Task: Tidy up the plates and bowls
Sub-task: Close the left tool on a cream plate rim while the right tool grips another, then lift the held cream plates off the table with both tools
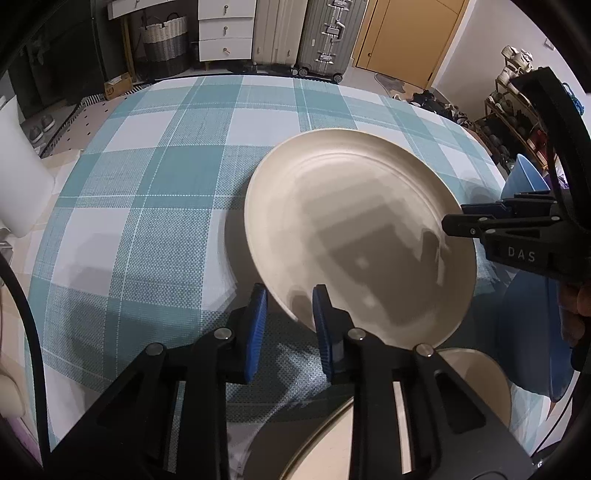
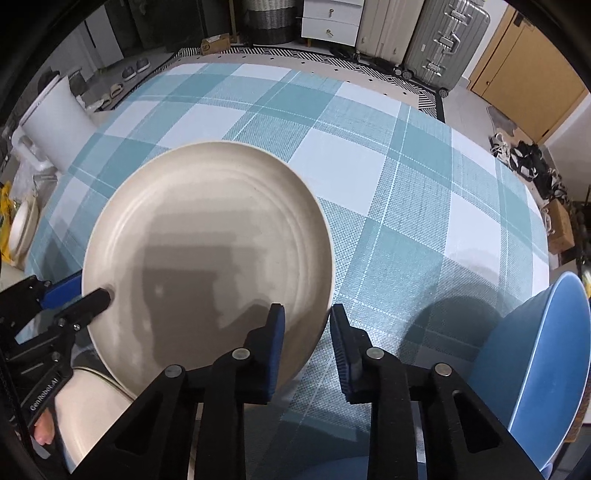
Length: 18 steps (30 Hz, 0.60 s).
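Checked tablecloth (image 2: pixel 369 177) covers the table. Blue bowl (image 2: pixel 532 369) leans at R edge, near the right gripper (image 2: pixel 306 343); a 2nd cream dish (image 1: pixel 476 373) sits just under the near side of the cream plate (image 1: pixel 354 229). Suitcases (image 1: pixel 325 33) and a drawer unit (image 1: pixel 225 29) stand on the floor beyond.

Plate is tilted, held over the cloth. Left gripper (image 1: pixel 288 314): jaws nearly closed, clamped on the plate's near-L rim, one pad inside, one outside. Right gripper: likewise pinching the opposite rim.
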Motion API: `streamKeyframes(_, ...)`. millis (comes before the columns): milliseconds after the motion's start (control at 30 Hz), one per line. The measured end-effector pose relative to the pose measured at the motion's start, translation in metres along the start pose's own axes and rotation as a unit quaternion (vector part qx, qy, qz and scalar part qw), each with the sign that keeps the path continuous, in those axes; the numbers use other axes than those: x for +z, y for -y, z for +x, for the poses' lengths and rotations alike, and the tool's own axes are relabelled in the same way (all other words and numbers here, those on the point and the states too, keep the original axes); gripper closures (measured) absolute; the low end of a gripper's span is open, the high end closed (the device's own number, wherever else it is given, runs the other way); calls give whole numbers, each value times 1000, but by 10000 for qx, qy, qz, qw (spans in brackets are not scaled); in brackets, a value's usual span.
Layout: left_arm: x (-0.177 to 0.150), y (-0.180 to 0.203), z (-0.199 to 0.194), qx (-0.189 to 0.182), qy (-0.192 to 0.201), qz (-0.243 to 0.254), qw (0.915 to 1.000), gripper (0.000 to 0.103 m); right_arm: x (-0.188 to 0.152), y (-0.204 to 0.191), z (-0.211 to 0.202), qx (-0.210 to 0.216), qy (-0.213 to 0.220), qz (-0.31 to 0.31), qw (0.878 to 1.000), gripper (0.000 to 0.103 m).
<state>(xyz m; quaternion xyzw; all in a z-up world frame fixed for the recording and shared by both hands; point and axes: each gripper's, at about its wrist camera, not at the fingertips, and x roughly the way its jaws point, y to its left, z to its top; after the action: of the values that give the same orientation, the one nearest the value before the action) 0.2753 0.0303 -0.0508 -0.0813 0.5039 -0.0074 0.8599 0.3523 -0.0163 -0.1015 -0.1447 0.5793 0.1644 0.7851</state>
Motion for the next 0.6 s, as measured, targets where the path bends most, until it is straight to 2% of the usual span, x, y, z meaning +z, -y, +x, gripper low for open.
streamKeyframes(100, -1, 0, 0, 4, 16, -3, 10000, 81, -1, -1, 0, -91, 38, -61, 9999, 82)
streamKeyframes(600, 1, 2, -8, 172, 118, 76, 9998, 81, -5, -5, -4, -160, 238, -151, 9995, 82)
